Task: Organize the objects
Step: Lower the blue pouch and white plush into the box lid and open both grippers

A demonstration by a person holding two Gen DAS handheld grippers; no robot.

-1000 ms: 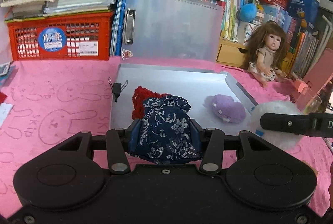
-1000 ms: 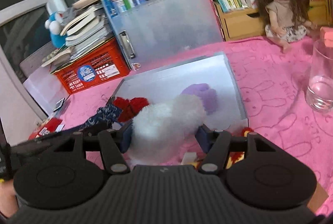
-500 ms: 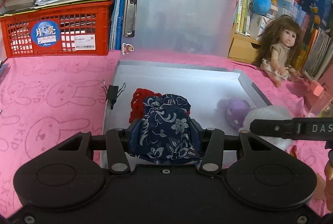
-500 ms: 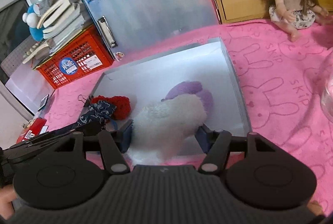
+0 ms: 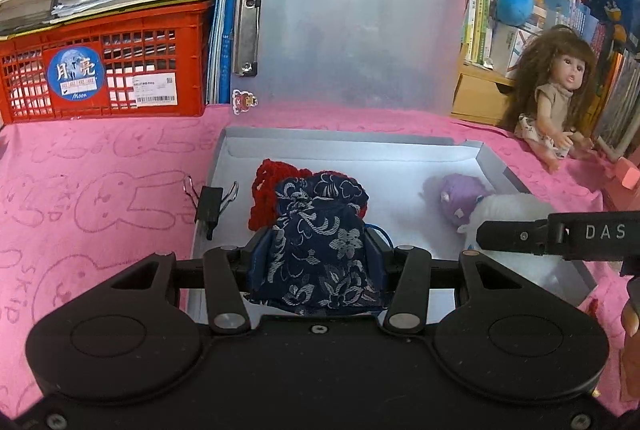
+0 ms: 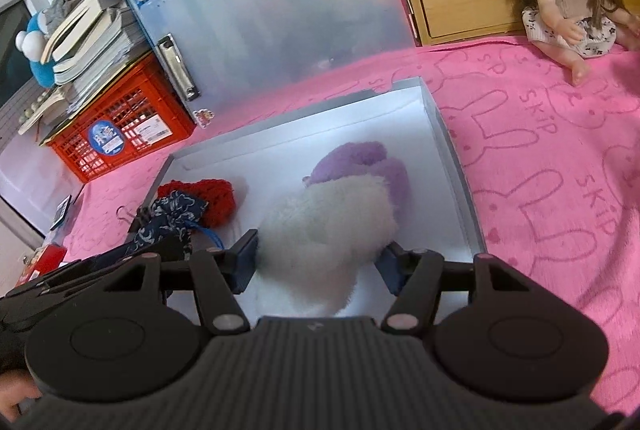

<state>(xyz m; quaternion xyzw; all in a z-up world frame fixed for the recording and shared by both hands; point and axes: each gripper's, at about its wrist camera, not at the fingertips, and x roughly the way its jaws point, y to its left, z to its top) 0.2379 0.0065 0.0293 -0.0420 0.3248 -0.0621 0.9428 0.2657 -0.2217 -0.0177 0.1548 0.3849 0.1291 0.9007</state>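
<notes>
Left claw [image 5: 316, 254] clamped on blue pouch [image 5: 320, 230], near-left over tray [image 5: 352, 146]. Right claw [image 6: 320, 258] clamped on white plush [image 6: 328, 226], near-right over tray, touching purple plush [image 6: 368, 166].

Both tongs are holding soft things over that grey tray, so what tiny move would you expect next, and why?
Probably lower and let go. The left tongs clamp the blue flowered pouch over the tray, beside the red knit piece; the right tongs hold the white plush against the purple plush.
</notes>
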